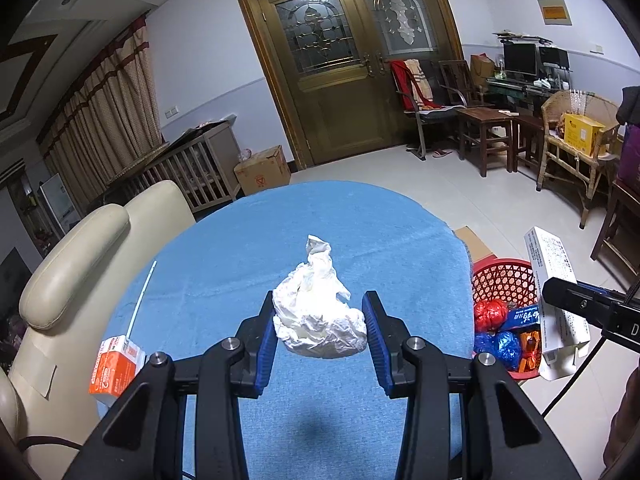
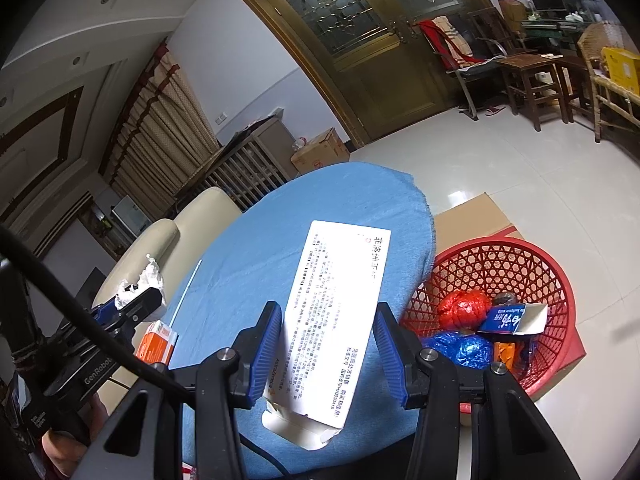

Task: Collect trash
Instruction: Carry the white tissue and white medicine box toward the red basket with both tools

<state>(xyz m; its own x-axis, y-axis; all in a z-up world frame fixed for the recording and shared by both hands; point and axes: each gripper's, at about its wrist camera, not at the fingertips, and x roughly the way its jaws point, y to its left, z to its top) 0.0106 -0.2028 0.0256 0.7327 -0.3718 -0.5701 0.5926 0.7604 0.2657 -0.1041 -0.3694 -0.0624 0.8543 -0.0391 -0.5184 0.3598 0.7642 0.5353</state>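
My left gripper [image 1: 322, 320] is shut on a crumpled white plastic wad [image 1: 320, 320] and holds it above the blue-clothed table [image 1: 224, 264]. My right gripper [image 2: 326, 340] is shut on a long white printed carton [image 2: 332, 320], held over the table's right edge beside the red mesh basket [image 2: 556, 280]. The basket, also in the left wrist view [image 1: 500, 276], holds red and blue foil balls and a blue box. An orange-and-white carton [image 1: 116, 368] lies at the table's left edge next to a thin white straw [image 1: 140, 300].
A cream leather chair [image 1: 72, 272] stands left of the table. The basket sits on a flat cardboard box [image 2: 476, 216] on the tiled floor. Wooden chairs, stools and a rattan chair stand at the far right, brown double doors behind.
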